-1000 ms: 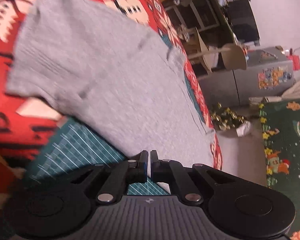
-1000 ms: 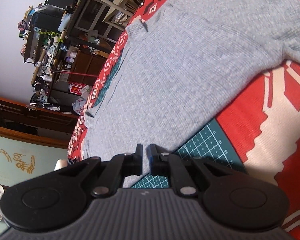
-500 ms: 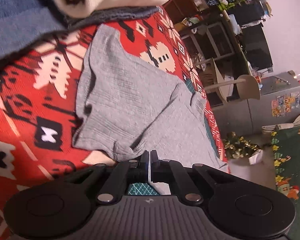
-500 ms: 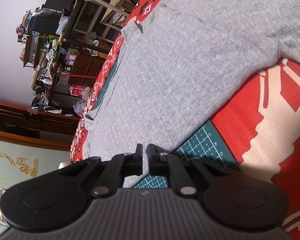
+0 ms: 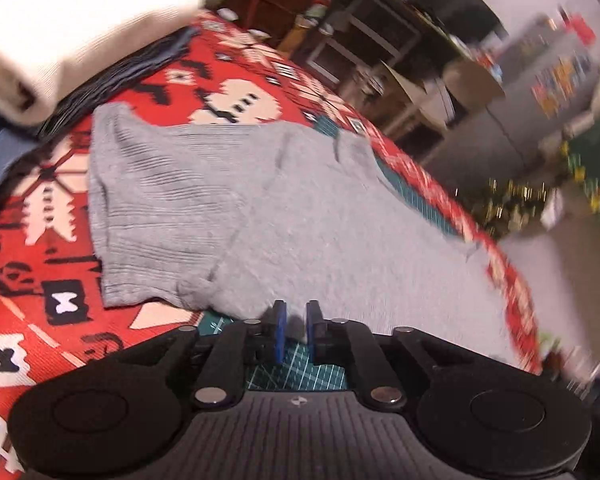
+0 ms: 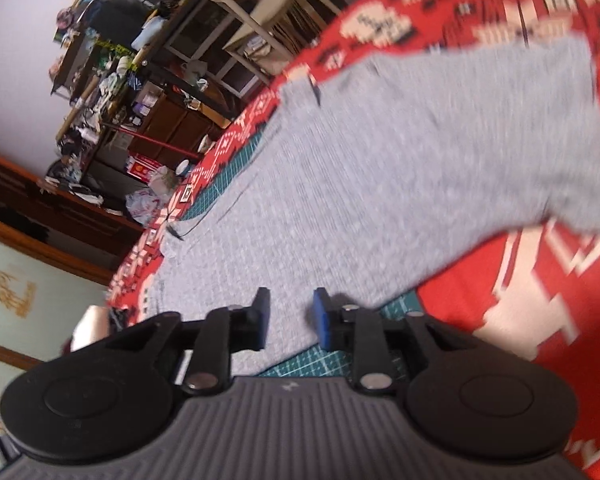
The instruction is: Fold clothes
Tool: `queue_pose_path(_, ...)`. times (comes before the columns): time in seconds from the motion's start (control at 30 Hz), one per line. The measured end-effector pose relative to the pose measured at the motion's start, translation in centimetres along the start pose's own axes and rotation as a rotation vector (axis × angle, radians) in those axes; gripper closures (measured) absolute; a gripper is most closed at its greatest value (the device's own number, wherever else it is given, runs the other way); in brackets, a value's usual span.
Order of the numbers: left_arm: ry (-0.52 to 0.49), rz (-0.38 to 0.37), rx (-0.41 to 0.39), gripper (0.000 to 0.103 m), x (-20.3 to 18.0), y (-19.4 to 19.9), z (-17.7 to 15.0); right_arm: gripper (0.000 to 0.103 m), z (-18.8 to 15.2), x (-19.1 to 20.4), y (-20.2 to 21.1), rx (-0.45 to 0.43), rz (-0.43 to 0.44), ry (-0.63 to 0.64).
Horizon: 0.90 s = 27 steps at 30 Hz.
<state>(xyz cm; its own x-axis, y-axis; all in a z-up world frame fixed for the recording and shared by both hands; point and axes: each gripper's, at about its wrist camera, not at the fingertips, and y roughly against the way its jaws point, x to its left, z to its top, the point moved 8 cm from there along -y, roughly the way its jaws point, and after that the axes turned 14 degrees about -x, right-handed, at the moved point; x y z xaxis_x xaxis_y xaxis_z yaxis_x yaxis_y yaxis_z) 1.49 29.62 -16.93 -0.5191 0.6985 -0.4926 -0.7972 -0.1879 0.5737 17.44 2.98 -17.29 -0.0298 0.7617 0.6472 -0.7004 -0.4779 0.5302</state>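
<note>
A grey short-sleeved shirt (image 5: 300,220) lies spread flat on a red patterned cloth (image 5: 40,280), with one sleeve (image 5: 152,216) out to the left. My left gripper (image 5: 296,320) hovers at the shirt's near edge, open by a narrow gap with nothing between its blue pads (image 5: 279,330). In the right wrist view the same shirt (image 6: 380,180) stretches away from my right gripper (image 6: 291,304). It is open wider and sits just over the near hem. The other sleeve (image 6: 560,152) reaches to the right.
A green cutting mat (image 5: 312,372) shows under the shirt's near edge (image 6: 396,308). A white folded garment (image 5: 60,32) tops a stack of dark and blue clothes at the far left. Beyond the table's far edge stand a chair (image 6: 252,4) and cluttered shelves (image 6: 112,72).
Both grippers were shut at the shirt's near edge and now stand open, the right one wider. The left view has swung, and both views are blurred by movement.
</note>
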Motion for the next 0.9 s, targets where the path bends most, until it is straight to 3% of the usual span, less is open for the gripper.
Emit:
queue_pose_path(0.07, -0.075, 0.006, -0.004, 0.084, -0.8, 0.2, -0.3, 0.057, 0.2, 0.8, 0.5, -0.006, -0.029, 0.073)
queue_pose_path(0.13, -0.118, 0.011, -0.021, 0.074, -1.2, 0.4, -0.2, 0.037, 0.3, 1.4, 0.9, -0.013, -0.05, 0.141)
queue_pose_path(0.2, -0.154, 0.029, -0.04, 0.063, -1.5, 0.5, 0.1, 0.024, 0.2, 2.3, 1.4, -0.03, -0.057, 0.2)
queue_pose_path(0.4, -0.182, 0.108, -0.071, 0.046, -1.1, 0.6, 1.3, 0.001, 0.2, 3.7, 2.7, -0.119, -0.142, 0.4)
queue_pose_path(0.7, -0.385, 0.192, -0.113, 0.031, -1.7, 1.5, 2.1, 0.001, 0.5, 6.1, 4.8, -0.269, -0.291, 0.704)
queue_pose_path(0.9, -0.399, 0.255, -0.143, 0.021, -1.0, 2.7, 2.9, 0.001, -0.7, 8.4, 6.9, -0.363, -0.29, 0.85)
